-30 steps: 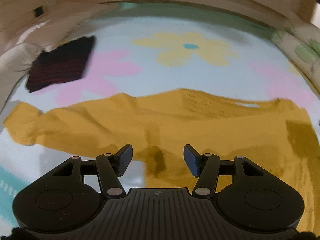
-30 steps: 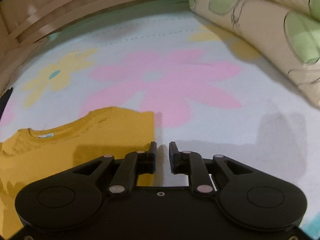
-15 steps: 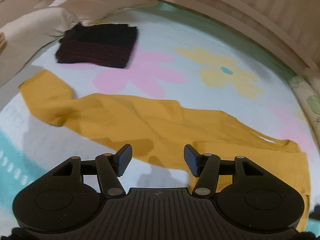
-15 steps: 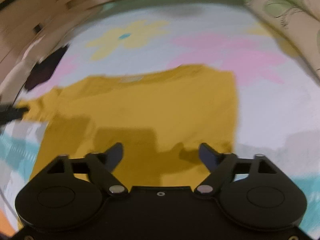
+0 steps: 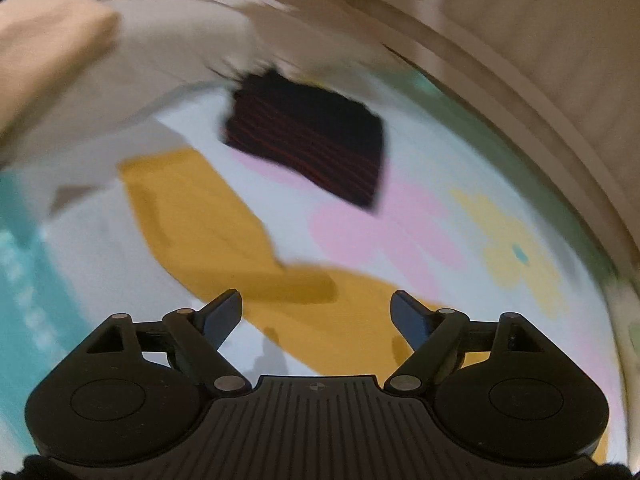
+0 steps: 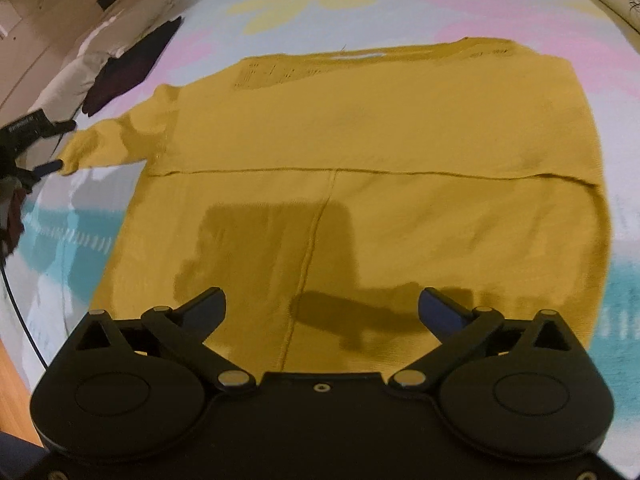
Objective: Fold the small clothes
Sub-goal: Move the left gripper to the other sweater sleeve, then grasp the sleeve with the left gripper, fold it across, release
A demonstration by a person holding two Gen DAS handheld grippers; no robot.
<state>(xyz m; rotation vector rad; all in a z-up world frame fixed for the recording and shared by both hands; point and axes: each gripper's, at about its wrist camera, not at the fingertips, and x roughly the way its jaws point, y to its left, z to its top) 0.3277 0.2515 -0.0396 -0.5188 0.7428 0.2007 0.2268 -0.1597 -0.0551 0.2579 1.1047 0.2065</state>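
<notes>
We saw both jaws opening, nothing betw them: left gripper (image 5: 316, 312) over sweater (image 6: 360, 140) sleeve, right gripper (image 6: 322, 312) above its body

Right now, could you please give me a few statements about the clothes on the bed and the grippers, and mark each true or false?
1. The mustard-yellow sweater lies spread on the floral bedsheet. True.
2. The right gripper is clamped on the sweater's hem. False: its jaws are opening, with nothing pinched between them.
3. A folded dark red-striped garment lies on the sheet beyond the sweater's sleeve. True.
4. The dark garment lies on top of the sweater. False: it lies apart, on the sheet.
5. The left gripper grips the sleeve. False: its jaws are opening above it.
</notes>
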